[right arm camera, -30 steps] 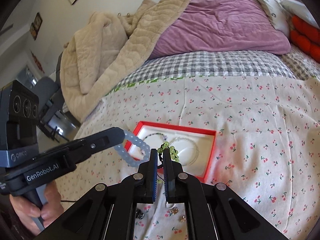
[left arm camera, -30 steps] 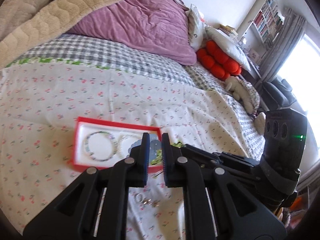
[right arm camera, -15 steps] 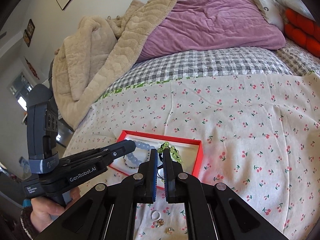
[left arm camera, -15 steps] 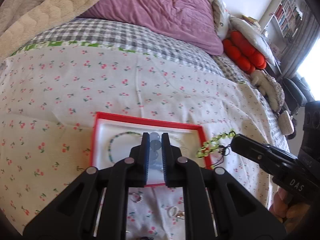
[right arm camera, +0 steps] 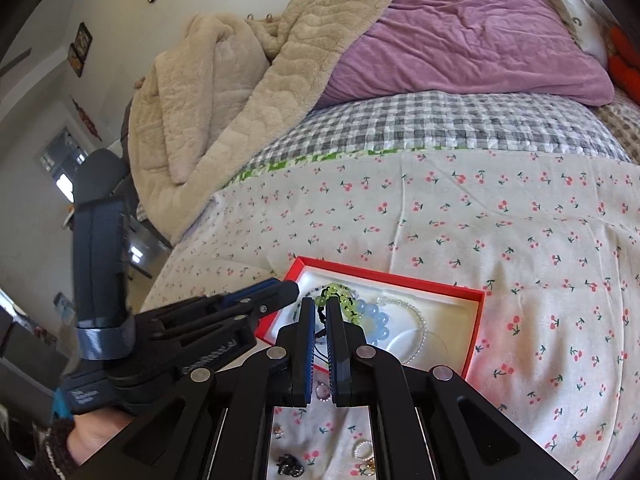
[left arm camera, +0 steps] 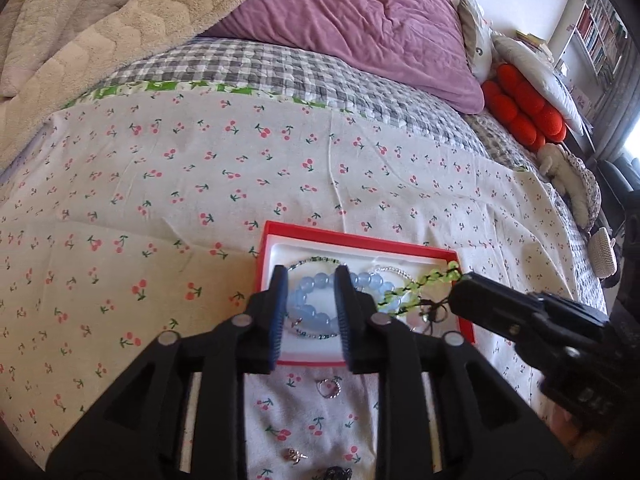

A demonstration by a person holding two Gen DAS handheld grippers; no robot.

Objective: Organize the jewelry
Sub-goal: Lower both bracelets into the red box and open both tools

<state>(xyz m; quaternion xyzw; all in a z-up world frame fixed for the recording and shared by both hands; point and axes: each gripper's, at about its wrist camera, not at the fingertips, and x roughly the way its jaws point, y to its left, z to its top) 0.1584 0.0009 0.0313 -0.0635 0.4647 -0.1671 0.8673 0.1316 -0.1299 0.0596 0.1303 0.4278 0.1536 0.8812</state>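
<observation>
**Blue bracelet released into the red box, green bracelet held above it**

A shallow red box [left arm camera: 360, 240] with a white lining is seen lying on the cherry-print sheet [left arm camera: 160, 200] of a bed. Inside it, a pale blue bead bracelet [left arm camera: 316, 300] is laid on the lining, over a thin multicoloured beaded bracelet [left arm camera: 316, 261] and beside a fine silver chain bracelet [right arm camera: 416, 316].

The left gripper [left arm camera: 310, 312] is pointed down into the box, and its jaws are opening: the blue bracelet is seen between the two fingers, but no pad is pressed on it, and part of the ring is spread out past the right-hand finger.

The right gripper [right arm camera: 319, 332] is held nearly closed on a dark cord, from which a green bead bracelet [left arm camera: 432, 284] is hung. The green beads are draped above the right part of the box, just over the blue beads; whether they touch the lining cannot be told.

On the sheet just in front of the box, near the camera, several small pieces are scattered: a silver ring [left arm camera: 330, 388], a small metal piece [left arm camera: 294, 455], a dark piece [right arm camera: 289, 465] and a little pearl ring [right arm camera: 362, 449].

Behind, a purple duvet [left arm camera: 360, 20], a beige fleece blanket [right arm camera: 240, 80] and a grey checked cover [left arm camera: 260, 68] are piled on the bed.
</observation>
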